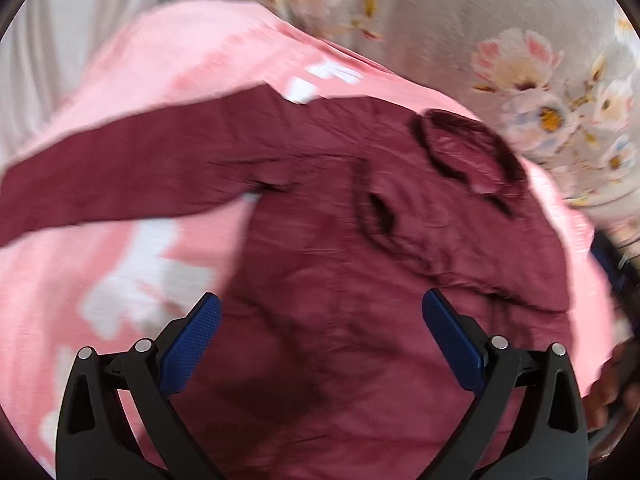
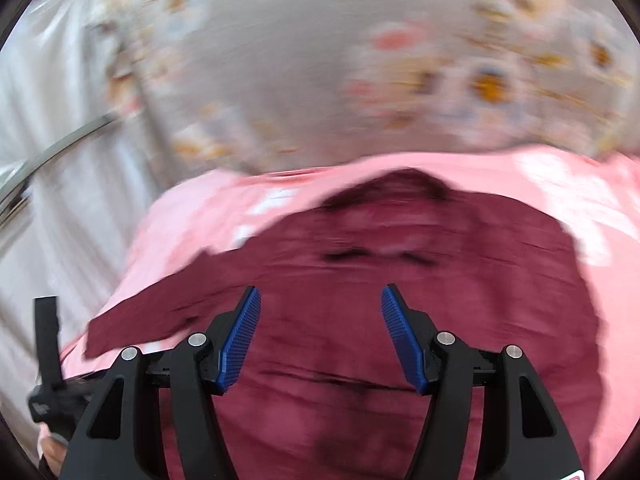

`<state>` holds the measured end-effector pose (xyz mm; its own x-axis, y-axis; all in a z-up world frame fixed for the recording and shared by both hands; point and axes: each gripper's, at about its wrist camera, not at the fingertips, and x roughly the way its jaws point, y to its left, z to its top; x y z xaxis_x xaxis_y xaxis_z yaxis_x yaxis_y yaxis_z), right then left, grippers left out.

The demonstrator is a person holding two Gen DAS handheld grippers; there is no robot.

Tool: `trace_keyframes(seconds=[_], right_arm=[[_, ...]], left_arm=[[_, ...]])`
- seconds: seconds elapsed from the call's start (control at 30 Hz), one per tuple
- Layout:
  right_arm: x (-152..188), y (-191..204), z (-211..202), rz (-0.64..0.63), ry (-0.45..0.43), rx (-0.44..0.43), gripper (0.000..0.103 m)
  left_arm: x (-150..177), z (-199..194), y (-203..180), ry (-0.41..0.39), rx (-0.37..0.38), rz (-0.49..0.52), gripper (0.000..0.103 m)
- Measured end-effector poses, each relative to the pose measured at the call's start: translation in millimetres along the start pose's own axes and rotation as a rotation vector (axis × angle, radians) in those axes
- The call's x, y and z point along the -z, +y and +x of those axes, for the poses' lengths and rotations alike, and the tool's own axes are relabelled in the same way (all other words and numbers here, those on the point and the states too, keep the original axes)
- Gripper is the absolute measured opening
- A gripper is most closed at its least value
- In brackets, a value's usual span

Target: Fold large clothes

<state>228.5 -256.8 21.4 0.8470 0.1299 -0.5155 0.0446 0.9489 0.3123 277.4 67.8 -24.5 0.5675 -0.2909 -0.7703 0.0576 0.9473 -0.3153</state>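
A maroon long-sleeved shirt (image 1: 340,260) lies spread on a pink and white patterned cloth (image 1: 100,280). Its collar (image 1: 468,152) points to the far right and one sleeve (image 1: 120,176) stretches out to the left. My left gripper (image 1: 320,308) hovers above the shirt's body, open and empty. In the right wrist view the same shirt (image 2: 360,280) lies below my right gripper (image 2: 320,300), which is open and empty, with the collar (image 2: 400,184) at the far edge and a sleeve (image 2: 160,312) trailing left. Both views are motion-blurred.
A grey floral bedsheet (image 1: 500,40) lies under and beyond the pink cloth (image 2: 580,200). Pale fabric (image 2: 60,160) lies to the left. The other gripper and the hand holding it show at the left edge of the right wrist view (image 2: 48,380).
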Motion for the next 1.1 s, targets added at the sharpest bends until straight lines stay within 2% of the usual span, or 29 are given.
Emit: trace_keyframes(seconds=[0.1,0.2,0.3,0.33,0.37,0.4,0.43,0.47,0.5,0.57,0.6,0.63,0.73,0.8,0.87,0.93,1.0,1.1], right_arm=[[12.6,-62.8,-10.1,0.151,0.039,0.089,0.062],[32.4,-118.5,-16.0,0.317,0.072,0.129,0.062],[45.9,-148.1,-19.9,0.374,0.078,0.185,0.062],[48.7,-154.4,-19.2,0.382,0.082,0.203,0.062],[51.5,-162.3,-17.1,0.394,0.089,0.217,0.062],[54.1,-170.1,-13.6,0.413,0.099,0.226,0.062],[54.5,-175.7,-9.8,0.427,0.106,0.227,0.062],[55.1,-183.3,-3.4,0.449,0.117,0.222,0.061],[53.3,-188.3,1.5,0.467,0.119,0.223,0.056],[46.9,-197.2,8.6,0.489,0.112,0.232,0.037],[42.5,-201.6,11.7,0.494,0.113,0.235,0.017],[37.6,-205.0,13.7,0.5,0.111,0.233,0.002],[25.1,-200.0,-3.8,0.476,0.004,0.195,0.002],[25.9,-189.5,-11.6,0.398,-0.037,0.237,0.001],[33.5,-187.6,4.0,0.346,0.033,0.321,0.001],[46.5,-195.3,24.4,0.345,0.126,0.36,0.001],[47.0,-196.9,28.8,0.346,0.151,0.366,0.001],[44.6,-190.5,23.5,0.318,0.171,0.409,0.003]], left_arm=[[-14.2,25.5,-11.4,0.059,0.074,-0.042,0.098],[-26.7,55.6,-19.4,0.133,0.127,-0.106,0.098],[-33.5,76.8,-25.5,0.167,0.128,-0.142,0.093],[-36.2,81.4,-30.0,0.16,0.108,-0.129,0.083],[-38.6,83.8,-32.4,0.155,0.087,-0.11,0.06],[-40.9,85.6,-36.7,0.149,0.065,-0.08,0.047],[-42.7,86.4,-37.0,0.15,0.053,-0.065,0.03],[-45.4,86.8,-37.1,0.149,0.044,-0.059,0.018],[-47.6,85.0,-36.4,0.14,0.037,-0.054,0.015],[-51.6,80.7,-33.5,0.113,0.007,-0.041,0.01],[-52.8,77.5,-32.6,0.095,-0.012,-0.033,0.009],[-53.7,75.8,-31.3,0.085,-0.025,-0.027,0.009],[-49.3,77.6,-27.4,0.078,-0.041,-0.009,0.008],[-42.8,86.3,-29.0,0.08,-0.075,0.017,0.007],[-34.4,96.1,-30.4,0.076,-0.108,0.05,0.007],[-30.3,97.2,-36.5,0.044,-0.133,0.09,0.007],[-27.2,97.4,-42.4,0.027,-0.171,0.133,0.007],[-28.3,92.4,-40.8,0.024,-0.183,0.147,0.01]])
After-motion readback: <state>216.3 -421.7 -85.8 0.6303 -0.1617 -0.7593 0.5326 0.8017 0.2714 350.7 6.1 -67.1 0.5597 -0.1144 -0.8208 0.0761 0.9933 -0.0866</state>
